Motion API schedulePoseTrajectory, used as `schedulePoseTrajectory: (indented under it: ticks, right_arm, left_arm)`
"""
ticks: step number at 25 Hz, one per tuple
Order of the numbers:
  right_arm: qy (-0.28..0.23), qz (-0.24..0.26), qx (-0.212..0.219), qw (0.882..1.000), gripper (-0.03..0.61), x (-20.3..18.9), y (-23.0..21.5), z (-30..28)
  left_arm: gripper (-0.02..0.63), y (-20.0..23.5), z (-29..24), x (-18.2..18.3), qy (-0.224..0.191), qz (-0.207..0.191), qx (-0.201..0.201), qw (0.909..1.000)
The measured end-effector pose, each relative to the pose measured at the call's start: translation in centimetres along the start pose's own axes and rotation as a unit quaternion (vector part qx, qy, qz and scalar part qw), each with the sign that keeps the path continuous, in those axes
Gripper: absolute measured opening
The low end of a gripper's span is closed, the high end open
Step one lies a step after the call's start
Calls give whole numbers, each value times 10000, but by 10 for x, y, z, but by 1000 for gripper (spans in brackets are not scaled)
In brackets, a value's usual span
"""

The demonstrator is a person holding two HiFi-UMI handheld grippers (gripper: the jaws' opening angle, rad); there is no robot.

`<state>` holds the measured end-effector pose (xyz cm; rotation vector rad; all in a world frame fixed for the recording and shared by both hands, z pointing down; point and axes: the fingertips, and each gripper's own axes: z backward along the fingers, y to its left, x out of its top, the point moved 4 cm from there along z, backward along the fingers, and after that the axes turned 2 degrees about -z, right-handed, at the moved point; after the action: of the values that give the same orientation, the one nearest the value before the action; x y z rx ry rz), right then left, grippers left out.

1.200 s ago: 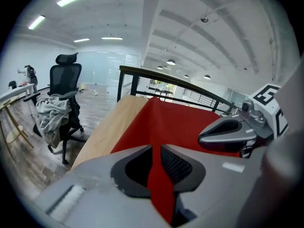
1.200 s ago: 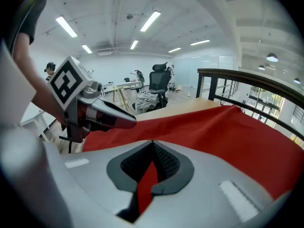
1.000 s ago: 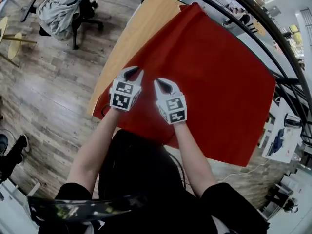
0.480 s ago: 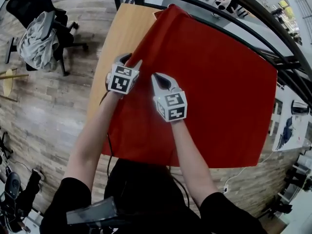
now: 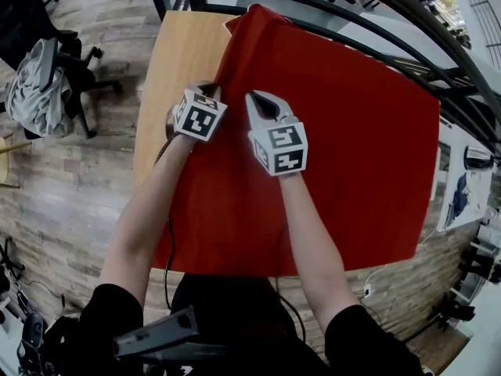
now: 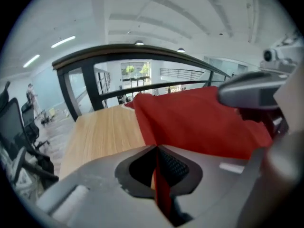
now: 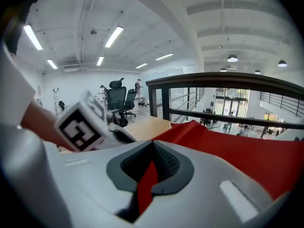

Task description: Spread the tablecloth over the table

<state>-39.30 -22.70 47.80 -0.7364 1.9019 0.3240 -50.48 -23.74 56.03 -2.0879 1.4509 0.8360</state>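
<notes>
The tablecloth (image 5: 337, 131), red, lies over most of the table (image 5: 176, 69); its left edge runs slantwise from a rumpled far corner down toward the person, leaving a strip of bare pale wood along the table's left side; its near edge hangs just in front of the person's body, and its right edge reaches the table's right side.

The left gripper (image 5: 210, 92) sits at that left edge of the cloth; its jaws have just been closing and now stand together, with a fold of red cloth pinched between them; the right gripper (image 5: 257, 98) is just beside it, further in over the cloth, its jaws likewise clamped on a thin ridge of red fabric; the two marker cubes are near but apart.

A dark railing (image 5: 329, 14) curves close along the table's far and right sides, so there is little room there; to the left the wood-plank floor (image 5: 70, 194) lies open; an office chair (image 5: 35, 84) draped with grey clothing stands well apart from the table.

The gripper views show a bright hall with white ceiling and strip lights.
</notes>
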Motion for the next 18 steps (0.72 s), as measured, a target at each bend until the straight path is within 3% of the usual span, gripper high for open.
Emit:
schedulePoseTrajectory:
  ticks: [2, 5, 7, 9, 11, 14, 18]
  right_arm:
    - [-121, 61, 12, 9999, 11, 19, -12, -13]
    - [-86, 312, 250, 9992, 11, 48, -26, -47]
    - [238, 607, 477, 9967, 11, 49, -35, -79]
    - [681, 851, 572, 9924, 11, 36, -50, -105]
    - [1159, 1135, 446, 9857, 10, 15, -74, -118]
    - [1479, 1357, -37, 9796, 11, -3, -106, -117]
    - [1640, 1036, -416, 9801, 11, -22, -134, -100]
  left_arm:
    - [9, -31, 6, 13, -78, -899, 24, 9959]
    - [23, -87, 9, 29, -211, -2400, 135, 9704]
    - [54, -119, 6, 28, -242, -3072, 94, 9513]
    - [58, -140, 2, 23, -290, -3356, -74, 9415]
    - [62, -145, 2, 25, -433, -3037, -341, 9512]
    - [74, -129, 10, 36, -768, -2041, -808, 9726]
    - [151, -92, 17, 65, -1025, -857, -1343, 9819]
